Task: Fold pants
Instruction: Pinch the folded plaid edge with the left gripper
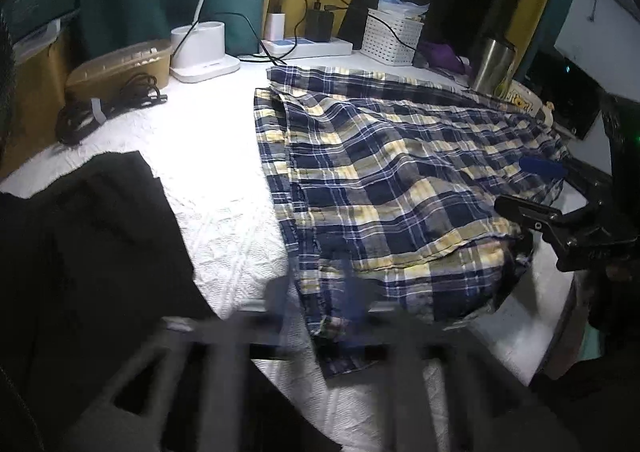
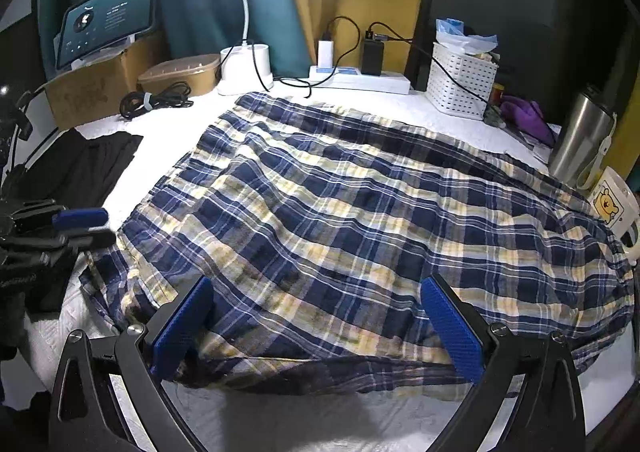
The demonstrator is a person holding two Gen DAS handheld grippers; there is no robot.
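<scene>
The tabletop point(image 2: 208, 424), under a white textured cover, carries the plaid pants point(image 2: 360, 220), which lie spread across most of it and already doubled over, their long axis running from the near left corner toward the far right, where a cartoon mug point(image 2: 614, 204) and a steel tumbler point(image 2: 580, 140) stand just beside the cloth. A black garment point(image 1: 92, 236) lies apart on the left.

The right tongs point(image 2: 320, 324) are nearest to the work: their blue pads point(image 2: 452, 324) stand wide apart over the near folded edge, cloth between them but not pinched. The left tongs point(image 1: 352, 304) sit at the near left corner of the pants, smeared by motion blur in their own view; in the right wrist view they look partly open, with nothing clearly gripped.

Judging by this, the next fold likely starts from the near edge, which lies directly ahead of the right tongs.
</scene>
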